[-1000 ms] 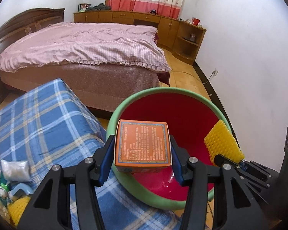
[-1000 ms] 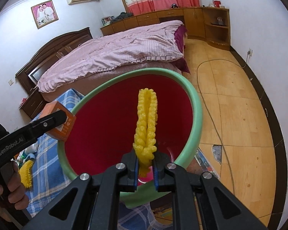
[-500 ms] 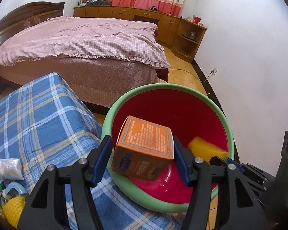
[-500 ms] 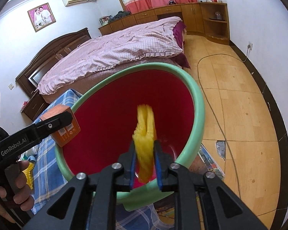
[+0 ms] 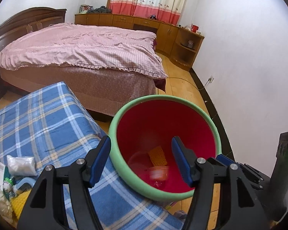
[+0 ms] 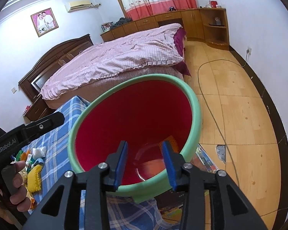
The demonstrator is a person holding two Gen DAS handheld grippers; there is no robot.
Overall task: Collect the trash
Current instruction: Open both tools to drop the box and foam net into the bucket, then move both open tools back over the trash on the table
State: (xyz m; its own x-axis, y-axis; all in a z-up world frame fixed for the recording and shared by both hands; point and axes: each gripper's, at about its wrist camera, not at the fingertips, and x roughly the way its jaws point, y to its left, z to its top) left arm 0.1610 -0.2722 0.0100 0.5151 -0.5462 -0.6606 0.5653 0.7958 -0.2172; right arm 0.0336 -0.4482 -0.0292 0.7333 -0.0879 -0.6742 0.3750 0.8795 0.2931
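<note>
A red bin with a green rim [image 5: 163, 192] [image 6: 195, 115] stands beside the blue plaid cloth. Inside it lie the yellow foam net [image 5: 158, 155] [image 6: 173, 143] and, blurred at the bottom, the orange box [image 5: 159, 172] [image 6: 153, 165]. My left gripper [image 5: 141, 160] hangs over the bin's near rim, its jaws opening, with nothing between them. My right gripper [image 6: 145, 163] is above the bin too, jaws opening and empty. The left gripper's arm [image 6: 28, 128] and the hand holding it show at the left of the right wrist view.
More trash lies on the plaid cloth [image 5: 48, 122]: a silver pouch [image 5: 21, 165], another yellow foam net [image 6: 35, 178] and small wrappers. A pink-covered bed [image 5: 82, 57] stands behind. A cable [image 6: 211, 95] crosses the wooden floor. A dark device with a green light [image 5: 286, 172] sits at the right.
Both grippers have opened. The orange box fell from the left gripper and the yellow foam net from the right one, and both now lie in the bin. The left gripper rose slightly.
</note>
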